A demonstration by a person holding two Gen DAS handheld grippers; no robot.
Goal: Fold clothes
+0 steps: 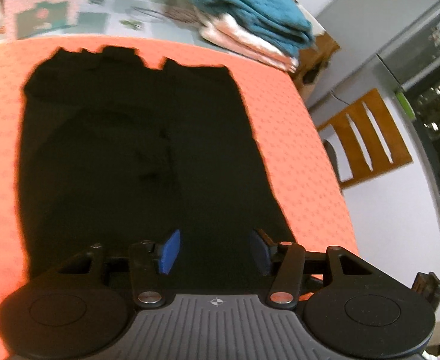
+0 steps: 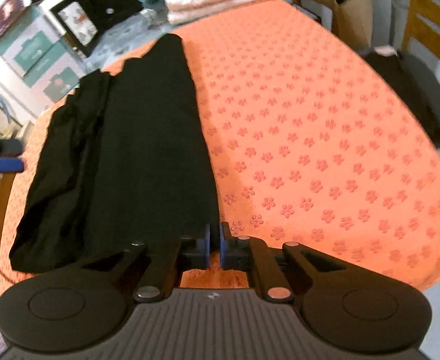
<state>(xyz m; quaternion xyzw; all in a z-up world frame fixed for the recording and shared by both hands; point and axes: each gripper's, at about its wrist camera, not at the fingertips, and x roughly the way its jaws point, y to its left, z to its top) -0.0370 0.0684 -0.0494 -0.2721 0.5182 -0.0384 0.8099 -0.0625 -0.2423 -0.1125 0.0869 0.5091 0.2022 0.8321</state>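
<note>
The left gripper (image 1: 215,250) hung open over the black garment (image 1: 136,156) while the right gripper (image 2: 214,247), nearly shut on nothing, sat at its edge; matching corners squarely looked key.

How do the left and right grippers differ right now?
Jaws: the left gripper is spread wide; the right gripper is nearly closed, with a thin gap and nothing visibly between its pads.
Position: the left gripper sits over the middle of the black garment; the right gripper is at the garment's right edge, half over the orange tablecloth.
Shared: both have blue pads and hold no cloth.
</note>
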